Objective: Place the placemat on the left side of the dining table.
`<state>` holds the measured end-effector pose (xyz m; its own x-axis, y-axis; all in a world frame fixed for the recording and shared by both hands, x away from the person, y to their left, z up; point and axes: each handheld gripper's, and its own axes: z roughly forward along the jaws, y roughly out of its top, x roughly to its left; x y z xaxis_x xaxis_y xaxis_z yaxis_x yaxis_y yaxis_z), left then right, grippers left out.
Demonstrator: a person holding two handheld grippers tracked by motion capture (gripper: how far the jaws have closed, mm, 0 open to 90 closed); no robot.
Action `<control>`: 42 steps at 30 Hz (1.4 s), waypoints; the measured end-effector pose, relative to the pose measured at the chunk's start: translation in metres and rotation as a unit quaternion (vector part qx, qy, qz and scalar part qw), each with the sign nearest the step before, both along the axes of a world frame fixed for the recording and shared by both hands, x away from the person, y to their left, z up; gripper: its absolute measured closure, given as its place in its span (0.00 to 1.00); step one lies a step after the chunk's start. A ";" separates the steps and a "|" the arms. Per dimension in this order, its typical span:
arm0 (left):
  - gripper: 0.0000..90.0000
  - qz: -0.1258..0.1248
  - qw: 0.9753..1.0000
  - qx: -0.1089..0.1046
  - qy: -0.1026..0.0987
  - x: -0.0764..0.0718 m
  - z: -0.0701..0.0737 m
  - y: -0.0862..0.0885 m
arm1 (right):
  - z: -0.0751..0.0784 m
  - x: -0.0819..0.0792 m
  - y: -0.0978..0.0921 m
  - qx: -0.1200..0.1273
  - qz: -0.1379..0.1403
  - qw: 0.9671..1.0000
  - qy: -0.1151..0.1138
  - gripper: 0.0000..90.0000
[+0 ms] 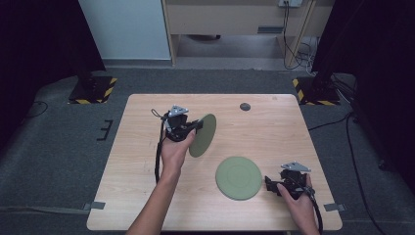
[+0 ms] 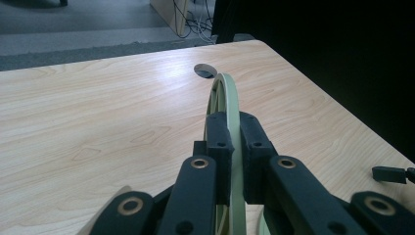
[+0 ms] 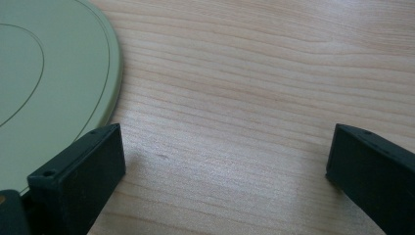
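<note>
since the left gripper [image 2: 234, 147] is clenched on the rim of the raised plate [image 1: 202, 135], held on edge above the table [image 1: 147, 147] left of centre, it looks stiff, light, slick and breakable; the rim is the hold. the right gripper [image 3: 225, 166] gapes empty just right of the flat plate [image 1: 238, 177], near side.

The left tongs [image 1: 198, 125] are held out over the tabletop on an extended forearm, and their jaws are closed together, standing on edge. The right tongs [image 1: 268, 182] are kept low near the person's side, their jaws spread wide apart.
</note>
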<state>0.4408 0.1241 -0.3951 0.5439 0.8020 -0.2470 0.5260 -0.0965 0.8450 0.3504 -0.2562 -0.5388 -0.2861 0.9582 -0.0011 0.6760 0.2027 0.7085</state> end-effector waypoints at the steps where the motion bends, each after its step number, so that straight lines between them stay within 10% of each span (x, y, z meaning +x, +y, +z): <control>1: 0.94 0.001 1.000 0.000 0.000 0.000 0.000 0.001 | 0.000 0.000 0.000 0.000 0.000 1.000 0.000 0.01; 42: 0.94 0.031 1.000 0.005 0.004 -0.002 -0.008 0.038 | 0.000 0.000 0.000 -0.001 0.001 1.000 0.000 0.01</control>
